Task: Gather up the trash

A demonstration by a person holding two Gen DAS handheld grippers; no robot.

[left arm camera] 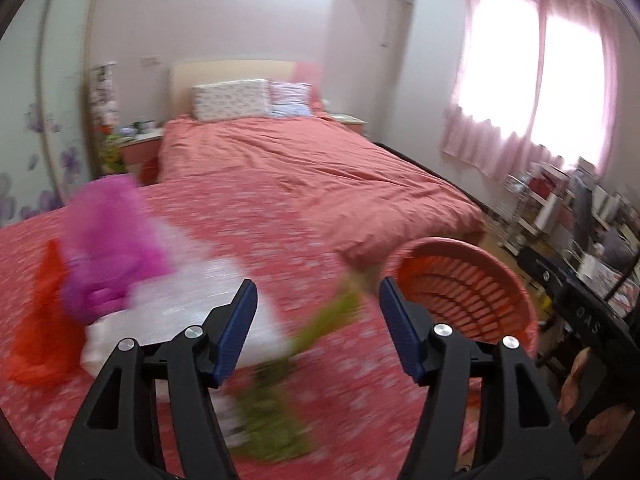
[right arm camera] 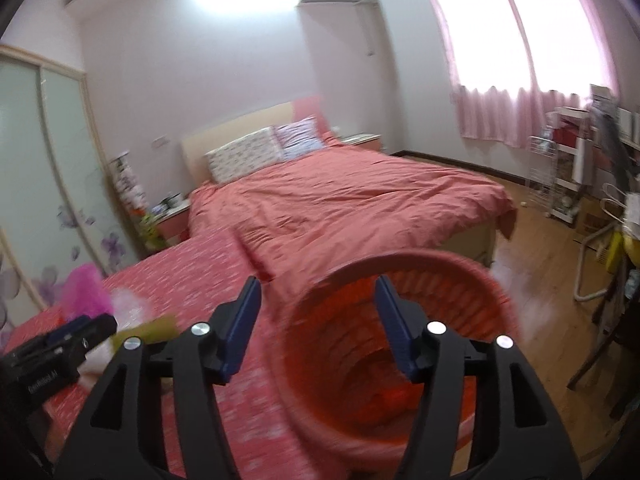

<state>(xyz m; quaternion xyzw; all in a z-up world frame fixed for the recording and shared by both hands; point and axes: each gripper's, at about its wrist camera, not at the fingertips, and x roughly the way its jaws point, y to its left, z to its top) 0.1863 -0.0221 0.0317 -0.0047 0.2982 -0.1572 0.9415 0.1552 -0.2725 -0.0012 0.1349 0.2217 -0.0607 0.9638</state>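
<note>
My left gripper (left arm camera: 318, 284) is open above a red patterned bedspread (left arm camera: 280, 216). A blurred green plastic bag (left arm camera: 276, 420) lies on the spread below and between its fingers, and neither pad presses on it. To its left lie a white plastic sheet (left arm camera: 192, 300), a purple bag (left arm camera: 108, 240) and an orange-red bag (left arm camera: 40, 320). An orange slatted basket (left arm camera: 460, 292) stands at the right. My right gripper (right arm camera: 318, 280) is open, hanging in front of the basket's near rim (right arm camera: 292, 320), with nothing pinched. Something red (right arm camera: 384, 396) lies inside the basket. The left gripper's body (right arm camera: 60, 344) shows at the left edge.
A large bed with a salmon duvet (left arm camera: 320, 160) and two pillows (left arm camera: 232, 98) fills the middle. Wardrobe doors (right arm camera: 48, 160) stand at left. Wooden floor (right arm camera: 540, 260) lies to the right, with racks and clutter (left arm camera: 560, 208) under the pink-curtained window (left arm camera: 520, 80).
</note>
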